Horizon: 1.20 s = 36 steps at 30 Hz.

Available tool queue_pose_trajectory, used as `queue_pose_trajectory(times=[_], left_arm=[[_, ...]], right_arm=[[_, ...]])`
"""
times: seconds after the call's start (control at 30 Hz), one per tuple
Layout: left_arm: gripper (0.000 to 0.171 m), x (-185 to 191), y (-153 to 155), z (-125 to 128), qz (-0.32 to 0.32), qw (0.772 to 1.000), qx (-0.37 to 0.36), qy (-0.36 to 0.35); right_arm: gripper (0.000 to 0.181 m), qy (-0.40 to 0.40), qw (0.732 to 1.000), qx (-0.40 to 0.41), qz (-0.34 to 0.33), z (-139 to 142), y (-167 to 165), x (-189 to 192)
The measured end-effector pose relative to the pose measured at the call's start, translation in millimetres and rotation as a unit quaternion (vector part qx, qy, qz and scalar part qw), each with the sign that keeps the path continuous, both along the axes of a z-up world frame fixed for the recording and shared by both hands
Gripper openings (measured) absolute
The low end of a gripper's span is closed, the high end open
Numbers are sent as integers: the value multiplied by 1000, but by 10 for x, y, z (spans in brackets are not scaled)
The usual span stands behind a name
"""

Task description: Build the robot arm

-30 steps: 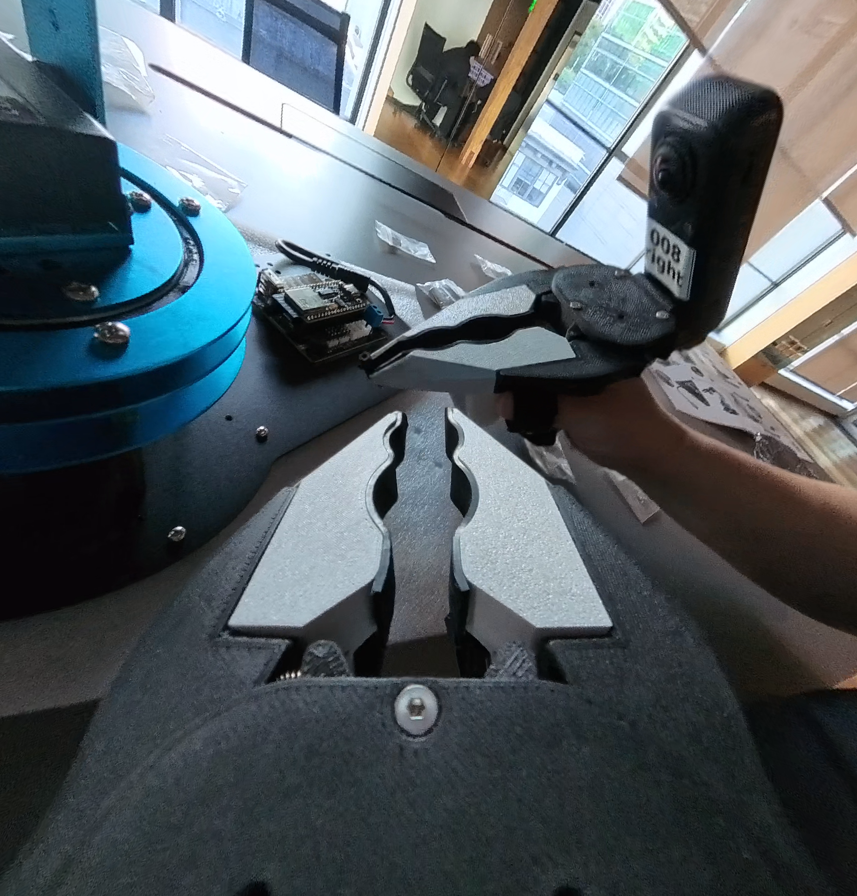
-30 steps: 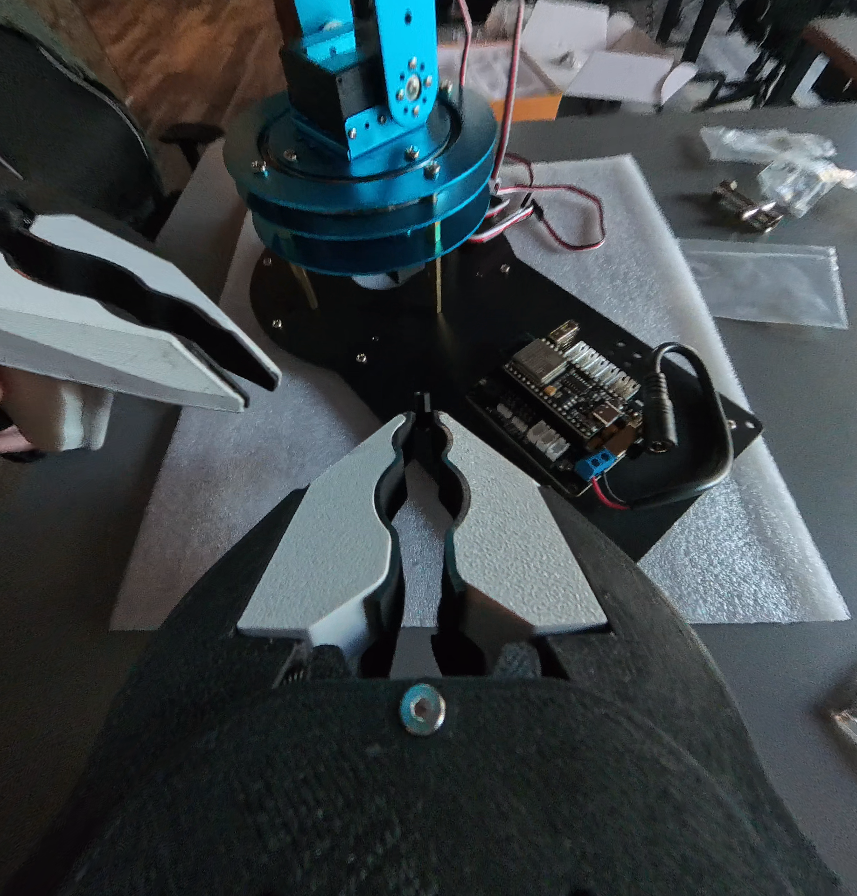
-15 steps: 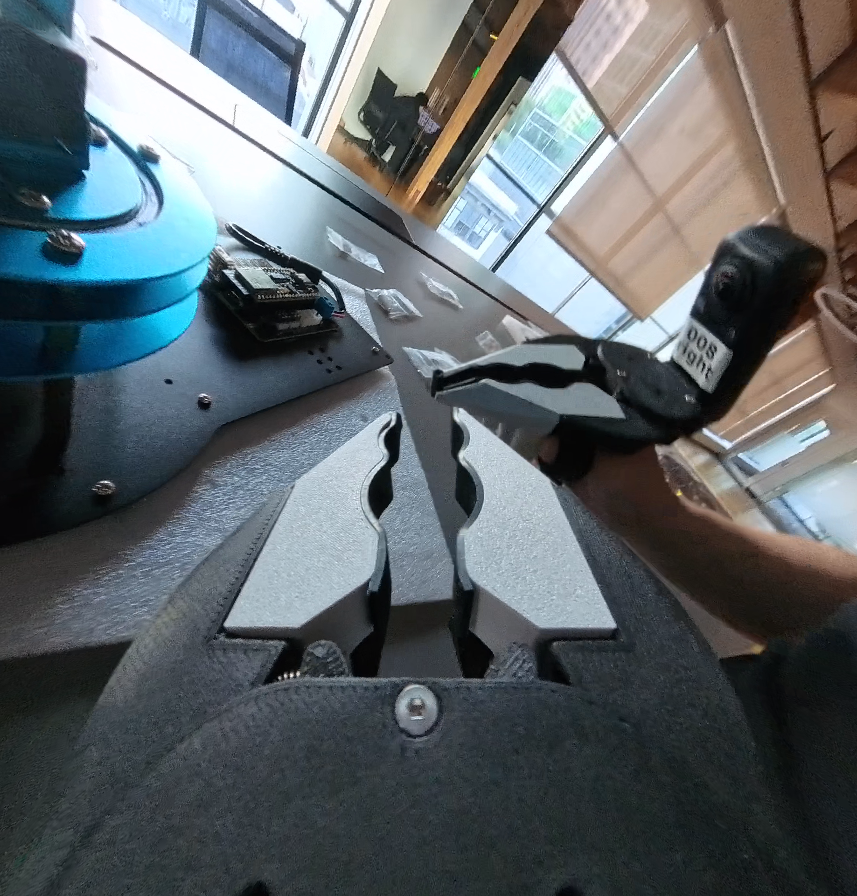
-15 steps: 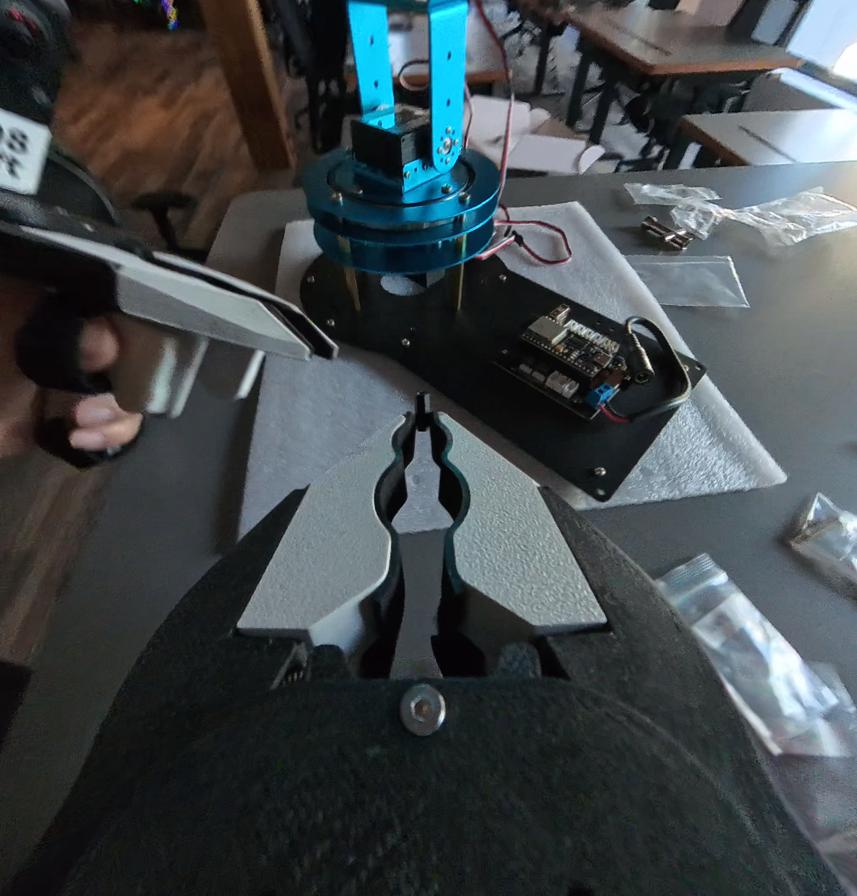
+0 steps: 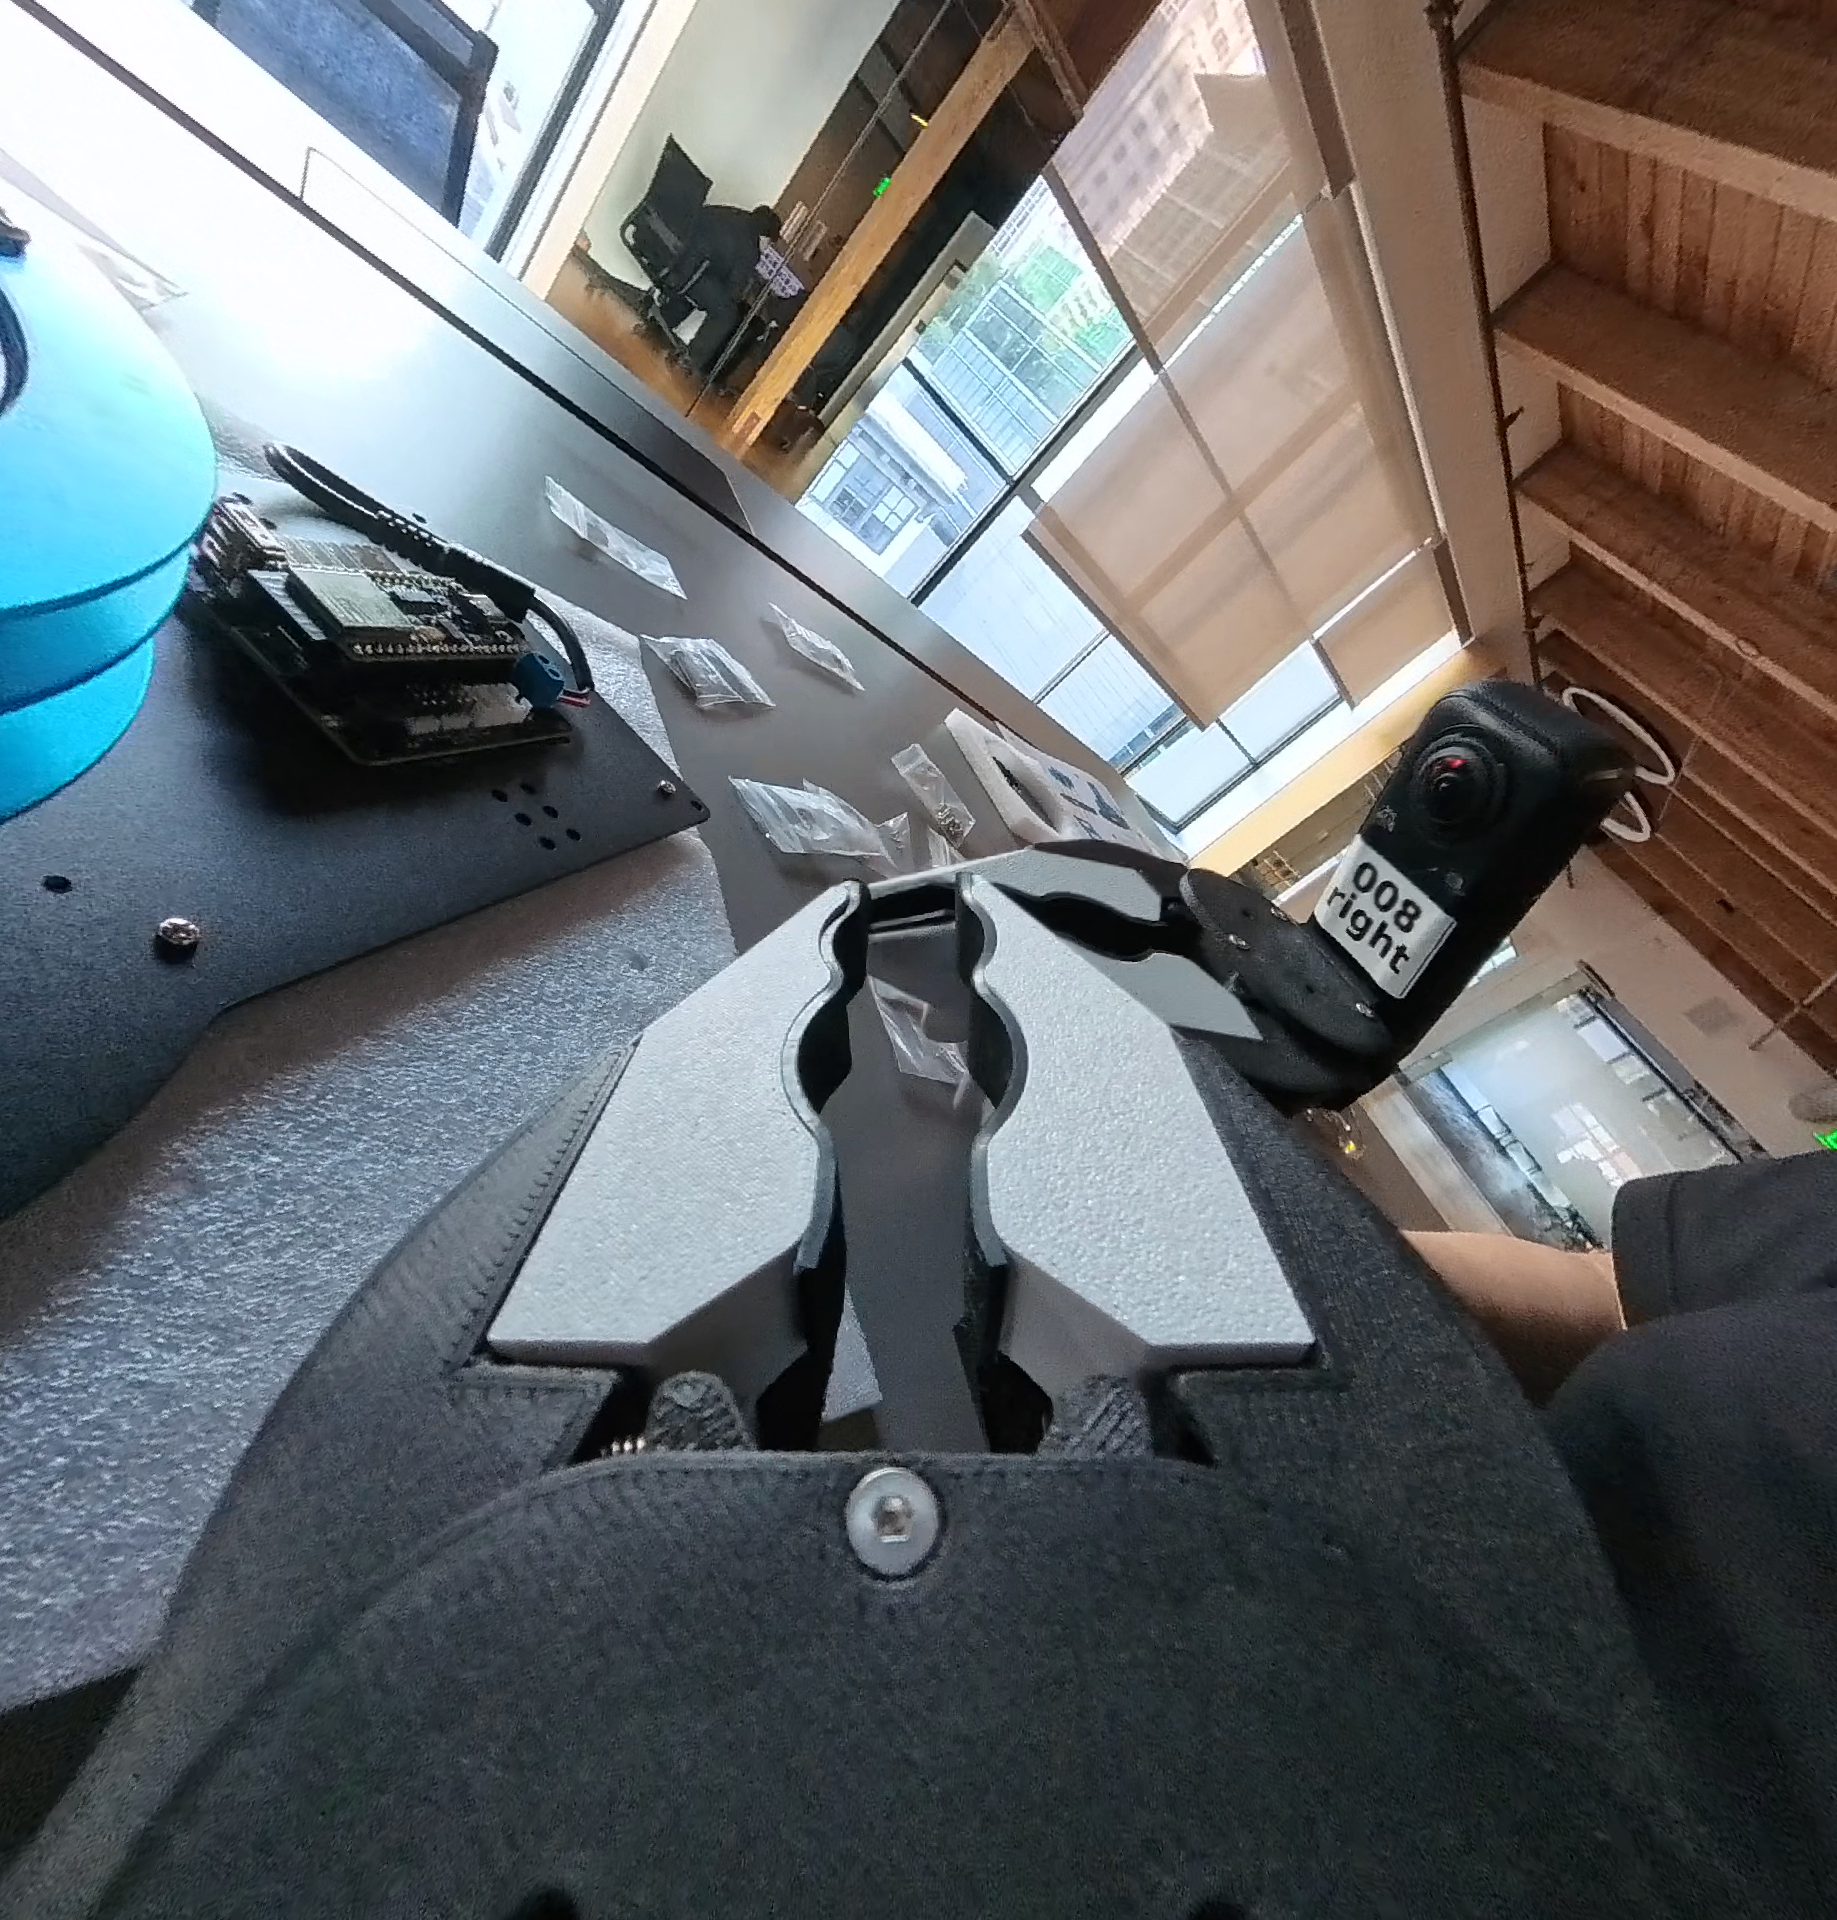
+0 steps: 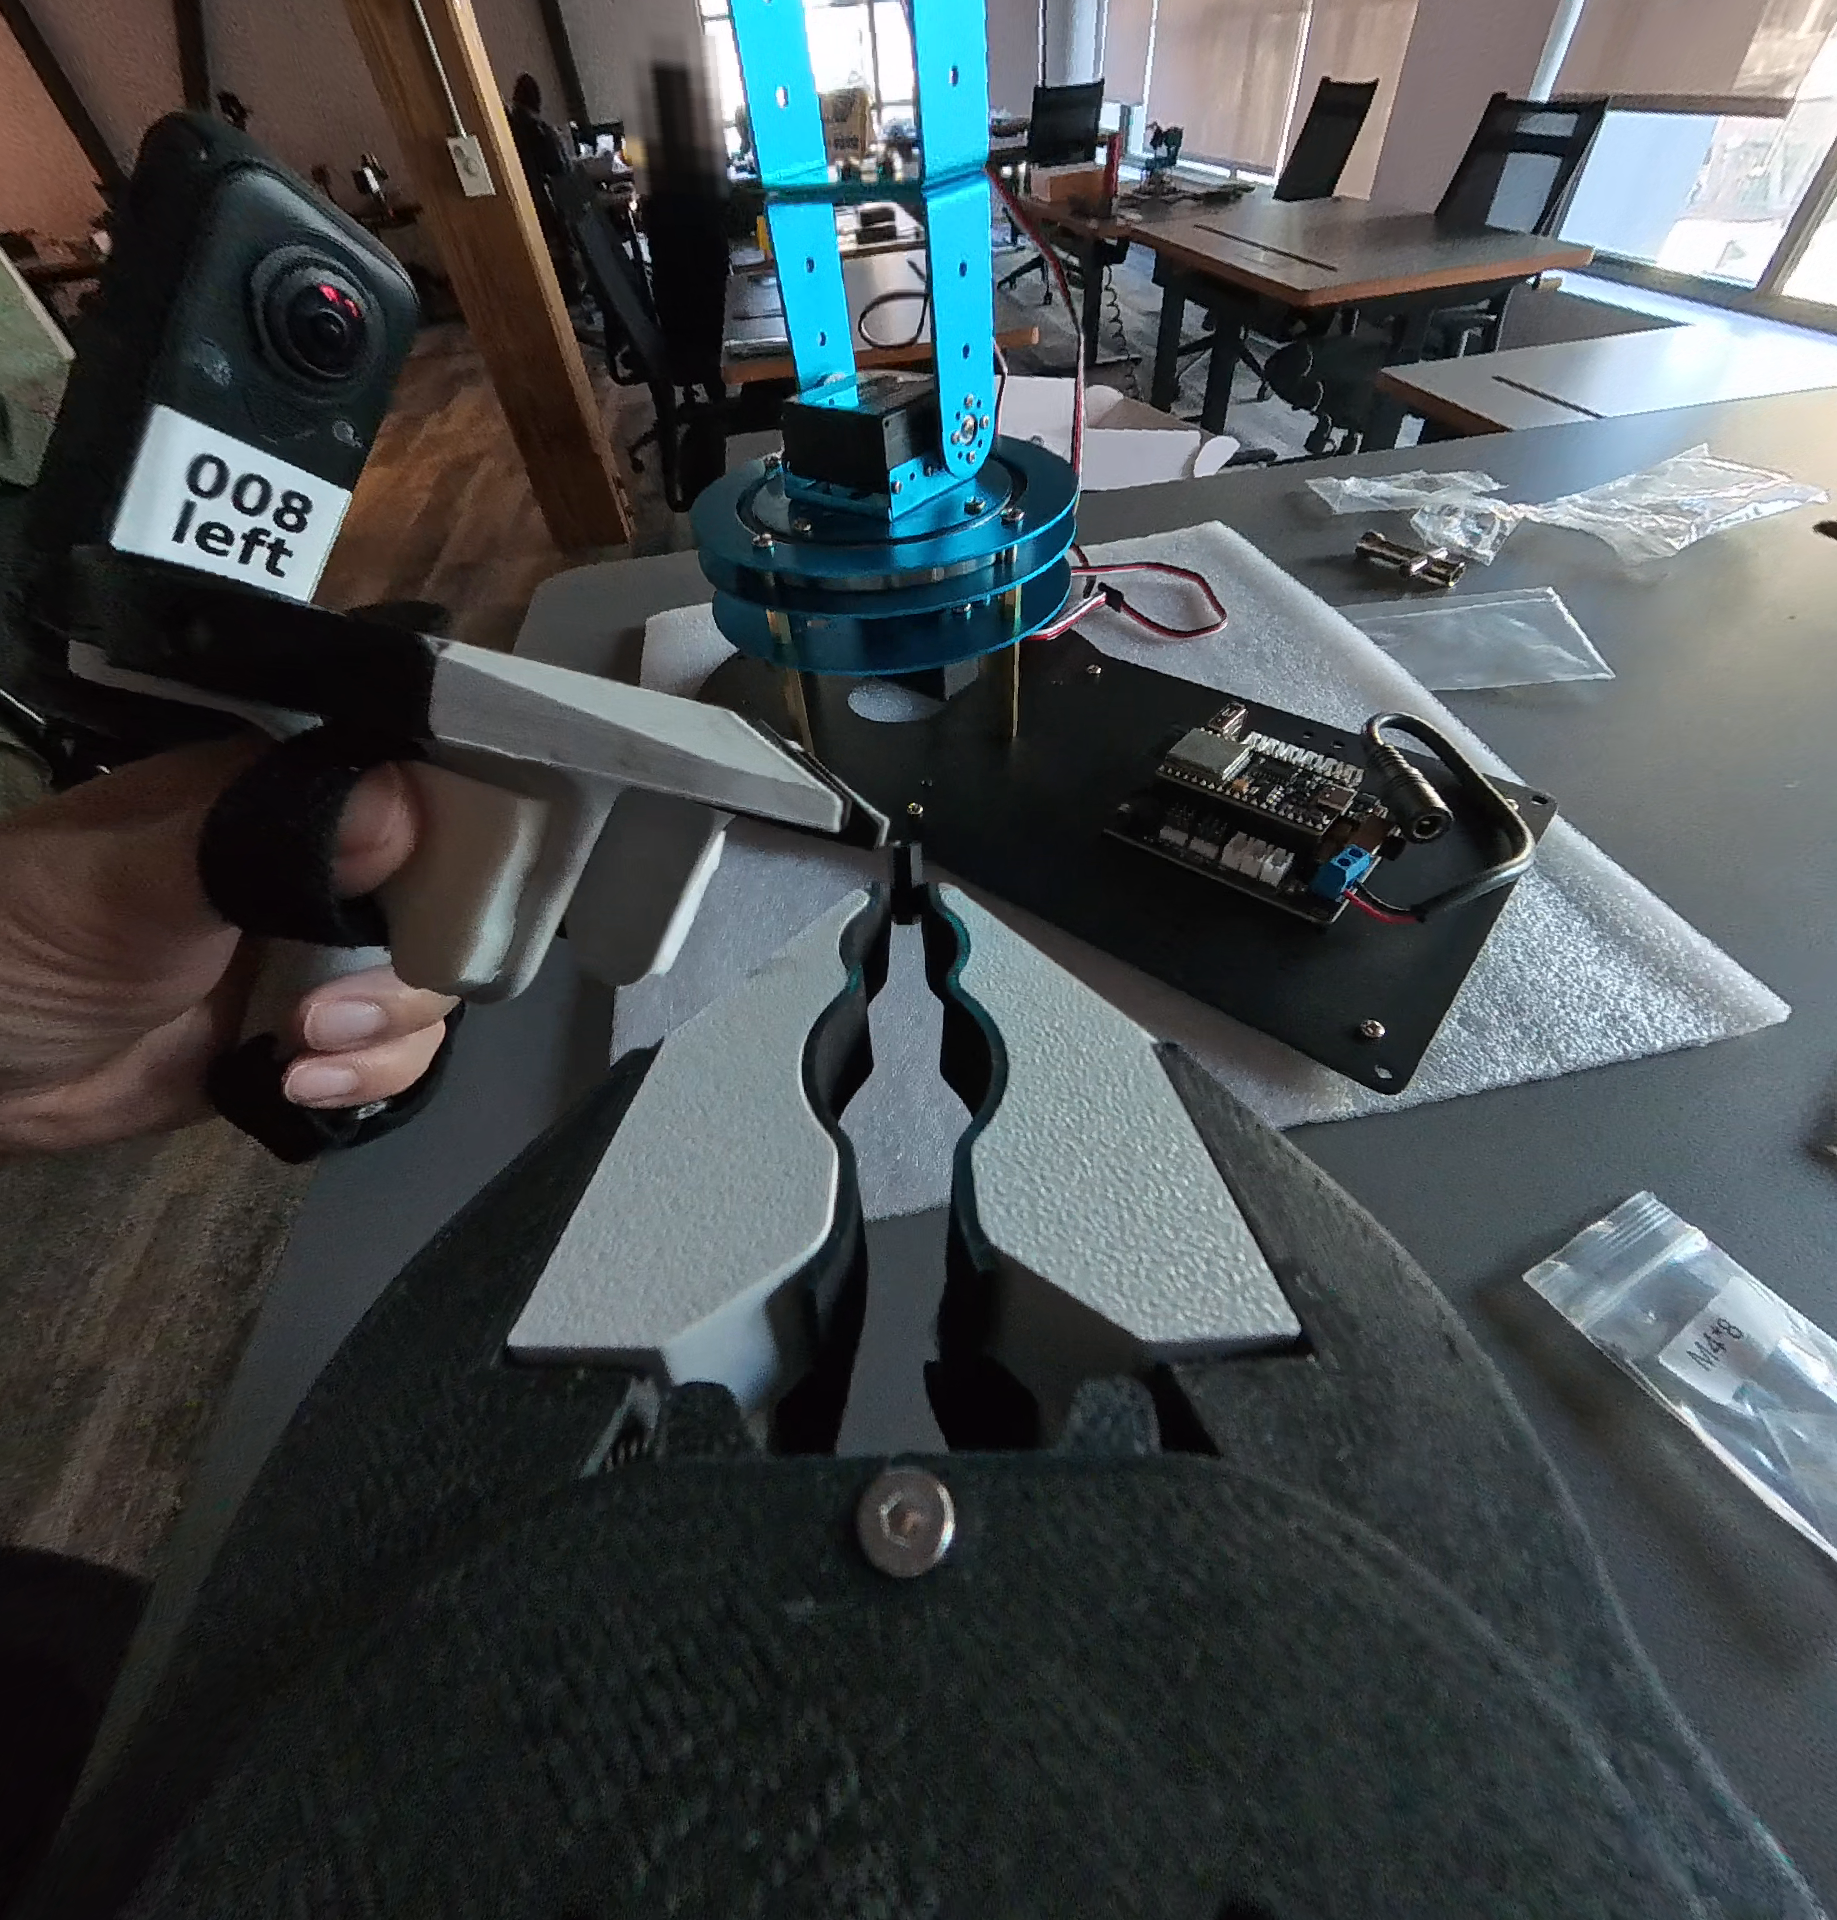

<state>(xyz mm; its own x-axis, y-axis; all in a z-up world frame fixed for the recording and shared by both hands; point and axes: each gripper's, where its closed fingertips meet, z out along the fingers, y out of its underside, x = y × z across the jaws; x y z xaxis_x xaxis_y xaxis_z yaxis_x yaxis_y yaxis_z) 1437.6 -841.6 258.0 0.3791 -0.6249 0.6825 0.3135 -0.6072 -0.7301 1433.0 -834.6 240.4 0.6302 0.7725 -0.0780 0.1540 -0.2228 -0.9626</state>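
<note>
My right gripper [image 6: 906, 902] is shut on a small black peg-like part [image 6: 906, 878] that stands up from its fingertips. My left gripper [image 5: 909, 896] is open and empty. Its tips show in the right wrist view [image 6: 870, 826] just left of and above the black part, almost touching it. In the left wrist view the right gripper's tips [image 5: 914, 904] lie between my left fingers. Behind them a blue robot arm base [image 6: 883, 561] and a circuit board [image 6: 1278, 800] sit on a black baseplate [image 6: 1309, 987].
The baseplate lies on a white foam sheet [image 6: 1568, 966] on a dark grey table [image 6: 1672, 727]. Several clear bags of small parts lie at the right [image 6: 1724, 1371] and back right [image 6: 1496, 509]. A black cable [image 6: 1485, 821] loops beside the board. Desks and chairs stand behind. The tips of both grippers are at nearly the same place.
Both grippers have drawn back from the blue base and come together tip to tip. The right gripper kept the black part in its tips throughout.
</note>
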Motion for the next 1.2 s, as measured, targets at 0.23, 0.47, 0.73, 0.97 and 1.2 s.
queue_pose_trajectory(times=[0.23,0.47,0.73,0.97,1.2], left_arm=[[12,-3,24,51,5,1000,16,-1],[12,33,25,10,4,1000,13,11],[3,71,-5,-20,-4,998,33,47],[3,99,3,-74,-4,990,67,125],[3,150,17,-137,3,970,109,215]], right_arm=[[4,10,1000,3,0,62,13,30],[4,29,999,12,19,136,-51,6],[4,43,998,-7,40,114,-116,-2],[4,33,998,-36,50,46,-109,21],[4,28,997,-57,51,-25,-92,70]])
